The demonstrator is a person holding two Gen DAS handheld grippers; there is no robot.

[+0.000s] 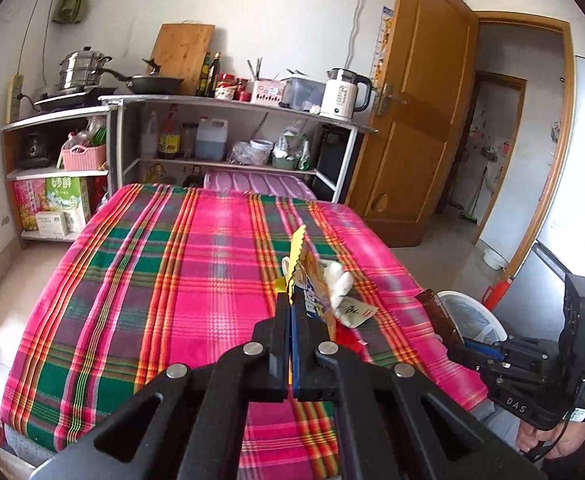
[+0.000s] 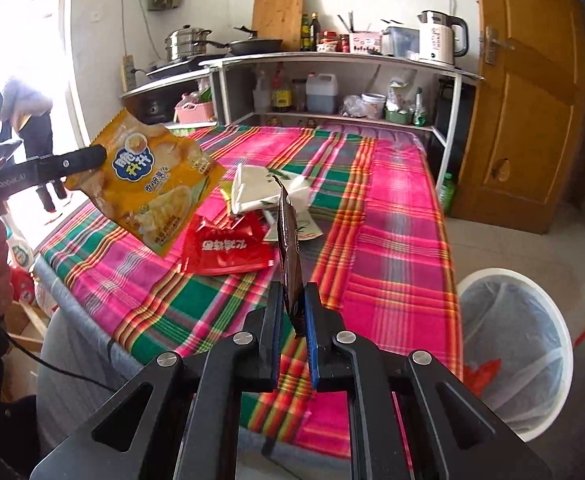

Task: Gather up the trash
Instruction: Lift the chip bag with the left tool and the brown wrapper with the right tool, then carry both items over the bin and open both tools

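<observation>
The left gripper (image 2: 92, 159) pinched a yellow packet (image 2: 152, 184) above the table (image 1: 132, 280); the right gripper (image 2: 295, 308) clamped a brown wrapper (image 2: 288, 240) — a red packet (image 2: 224, 246) and papers (image 2: 260, 188) lay beyond, the bin (image 2: 512, 344) alongside.

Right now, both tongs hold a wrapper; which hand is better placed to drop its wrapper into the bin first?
The right. The right tongs, shut on the dark wrapper, are beside the white bin; the left tongs hold the yellow bag at the bed's far side.
</observation>
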